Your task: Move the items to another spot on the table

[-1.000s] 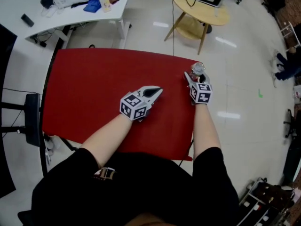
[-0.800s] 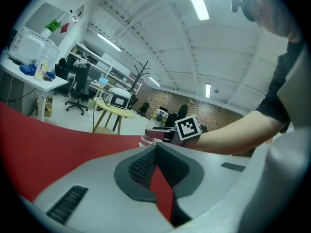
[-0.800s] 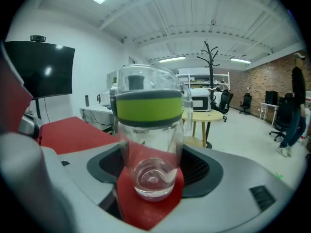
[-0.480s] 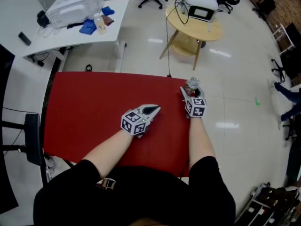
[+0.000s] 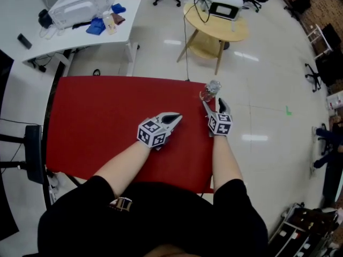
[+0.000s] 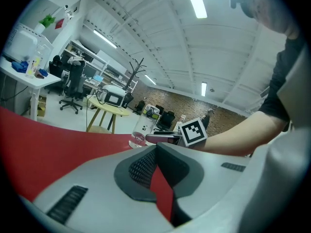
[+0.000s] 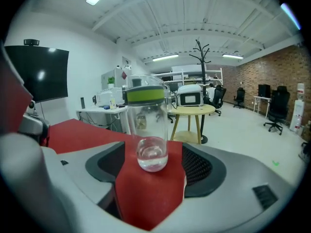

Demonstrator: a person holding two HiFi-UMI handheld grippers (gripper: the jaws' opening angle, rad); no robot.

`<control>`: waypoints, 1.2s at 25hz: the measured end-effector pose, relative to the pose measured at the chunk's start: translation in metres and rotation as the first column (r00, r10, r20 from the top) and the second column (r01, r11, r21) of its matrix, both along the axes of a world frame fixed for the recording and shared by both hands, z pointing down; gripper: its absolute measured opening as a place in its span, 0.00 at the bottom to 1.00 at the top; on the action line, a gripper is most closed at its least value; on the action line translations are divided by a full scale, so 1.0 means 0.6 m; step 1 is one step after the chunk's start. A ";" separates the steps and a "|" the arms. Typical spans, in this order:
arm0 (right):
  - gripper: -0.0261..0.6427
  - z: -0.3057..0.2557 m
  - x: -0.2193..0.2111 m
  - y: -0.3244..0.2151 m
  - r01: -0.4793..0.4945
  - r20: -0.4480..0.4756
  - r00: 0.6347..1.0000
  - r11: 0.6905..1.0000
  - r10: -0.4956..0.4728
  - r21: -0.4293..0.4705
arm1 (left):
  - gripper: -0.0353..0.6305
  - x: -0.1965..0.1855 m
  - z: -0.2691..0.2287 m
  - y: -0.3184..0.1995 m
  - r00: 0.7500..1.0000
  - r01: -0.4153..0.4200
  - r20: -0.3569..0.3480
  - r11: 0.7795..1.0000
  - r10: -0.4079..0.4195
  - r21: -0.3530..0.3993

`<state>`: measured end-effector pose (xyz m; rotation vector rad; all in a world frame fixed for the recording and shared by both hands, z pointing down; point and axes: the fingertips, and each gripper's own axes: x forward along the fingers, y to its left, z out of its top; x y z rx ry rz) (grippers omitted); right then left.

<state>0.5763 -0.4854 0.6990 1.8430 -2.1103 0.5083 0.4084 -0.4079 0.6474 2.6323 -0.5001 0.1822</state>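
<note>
A clear bottle (image 5: 210, 90) with a green band under its lid stands upright on the red table (image 5: 107, 116), close to the far right corner. My right gripper (image 5: 214, 105) sits just behind it, and its jaws are opening. In the right gripper view the bottle (image 7: 146, 130) stands free at the mouth of the gripper (image 7: 153, 171), and neither pad touches it. My left gripper (image 5: 176, 116) rests near the table's middle, shut on nothing. The left gripper view looks past the left gripper (image 6: 155, 164) to the bottle (image 6: 141, 130).
The table's right edge runs just beside the bottle. Beyond the table are a white desk (image 5: 80, 25) with a box and small items, and a round wooden table (image 5: 214, 25) with a device on it. A black stand (image 5: 32, 149) is at the left.
The right gripper has let go of the bottle and drawn back a little toward me, so the bottle now stands free ahead of its tips. The left gripper has stayed put.
</note>
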 end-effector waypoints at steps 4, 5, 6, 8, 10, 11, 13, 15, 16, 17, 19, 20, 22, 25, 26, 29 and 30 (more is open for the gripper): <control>0.52 0.016 -0.014 0.084 0.001 0.099 0.995 1.000 0.002 -0.024 | 0.04 0.020 0.004 0.040 1.000 0.003 0.019 1.000 -0.003 -0.005; 0.43 0.023 -0.021 0.108 0.014 0.107 0.994 0.999 -0.010 -0.038 | 0.04 0.022 0.008 0.055 1.000 0.007 0.028 1.000 -0.006 -0.013; 0.30 0.029 -0.029 0.133 0.031 0.109 0.994 0.998 -0.025 -0.056 | 0.04 0.023 0.011 0.069 0.999 0.011 0.037 1.000 -0.010 -0.019; 0.10 0.036 -0.049 0.175 0.071 0.109 0.992 0.994 -0.062 -0.081 | 0.04 0.018 0.011 0.092 0.999 0.018 0.048 1.000 -0.017 -0.021; 0.02 0.033 -0.075 0.209 0.111 0.121 0.988 0.990 -0.100 -0.083 | 0.04 0.004 0.003 0.112 0.998 0.022 0.052 1.000 -0.021 -0.015; 0.02 0.028 -0.090 0.226 0.127 0.133 0.984 0.989 -0.116 -0.080 | 0.04 -0.008 -0.002 0.121 0.998 0.026 0.050 1.000 -0.025 -0.015; 0.02 0.012 -0.127 0.262 0.150 0.160 0.977 0.986 -0.137 -0.070 | 0.04 -0.042 -0.017 0.143 0.999 0.033 0.040 0.999 -0.032 -0.022; 0.02 -0.012 -0.173 0.297 0.167 0.182 0.971 0.984 -0.154 -0.058 | 0.04 -0.088 -0.034 0.170 0.999 0.033 0.034 0.999 -0.032 -0.022; 0.02 -0.026 -0.201 0.314 0.180 0.189 0.968 0.982 -0.167 -0.051 | 0.04 -0.115 -0.041 0.183 0.999 0.033 0.033 0.999 -0.033 -0.022; 0.02 -0.039 -0.230 0.331 0.193 0.193 0.964 0.980 -0.181 -0.043 | 0.04 -0.146 -0.047 0.196 0.999 0.035 0.031 0.999 -0.034 -0.022; 0.02 -0.057 -0.295 0.366 0.222 0.183 0.960 0.975 -0.213 -0.032 | 0.04 -0.221 -0.061 0.226 0.999 0.039 0.017 0.999 -0.039 -0.031; 0.02 -0.065 -0.328 0.385 0.233 0.172 0.959 0.972 -0.224 -0.030 | 0.04 -0.263 -0.070 0.245 0.999 0.040 0.009 0.999 -0.040 -0.036; 0.02 -0.087 -0.396 0.420 0.238 0.157 0.960 0.971 -0.231 -0.024 | 0.04 -0.357 -0.091 0.288 0.999 0.035 0.004 0.999 -0.035 -0.038; 0.02 -0.134 -0.518 0.446 0.224 0.159 0.962 0.974 -0.224 0.017 | 0.04 -0.506 -0.128 0.349 0.999 0.008 0.032 1.000 -0.008 -0.004; 0.02 -0.150 -0.566 0.450 0.224 0.164 0.960 0.974 -0.227 0.035 | 0.04 -0.557 -0.140 0.366 0.999 0.002 0.046 1.000 -0.003 0.011; 0.02 -0.204 -0.717 0.483 0.269 0.175 0.945 0.960 -0.278 0.073 | 0.04 -0.698 -0.180 0.421 0.998 0.021 0.053 0.999 -0.023 0.034; 0.02 -0.222 -0.763 0.497 0.294 0.175 0.936 0.952 -0.304 0.082 | 0.04 -0.737 -0.196 0.437 0.999 0.035 0.041 0.999 -0.036 0.037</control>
